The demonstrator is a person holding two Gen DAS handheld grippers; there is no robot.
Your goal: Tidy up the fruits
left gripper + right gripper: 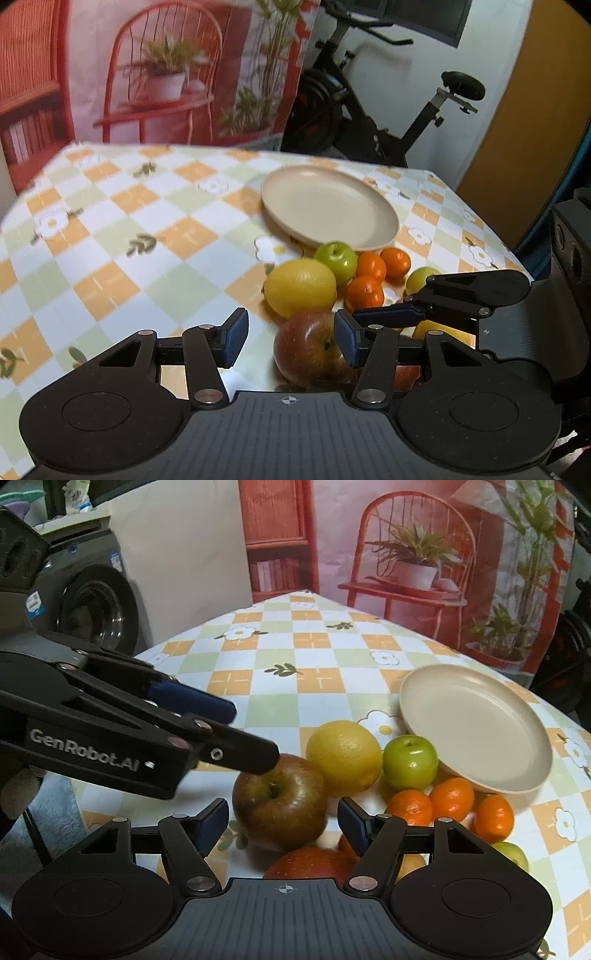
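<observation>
A pile of fruit lies on the checked tablecloth next to an empty beige plate (328,205) (476,720). A red-brown apple (308,347) (280,801) sits nearest both grippers, with a lemon (301,286) (343,757), a green apple (336,258) (410,762) and three small oranges (369,280) (450,801) behind it. My left gripper (291,338) is open, its right finger at the apple's side. My right gripper (283,825) is open with the apple between its fingers. A second red apple (310,862) lies under the right gripper.
A small green fruit (419,278) (513,854) lies at the pile's right. An exercise bike (369,107) stands behind the table, a printed backdrop (166,70) along the far edge, and a washing machine (88,602) at the left. The table edge (110,794) runs near the left gripper.
</observation>
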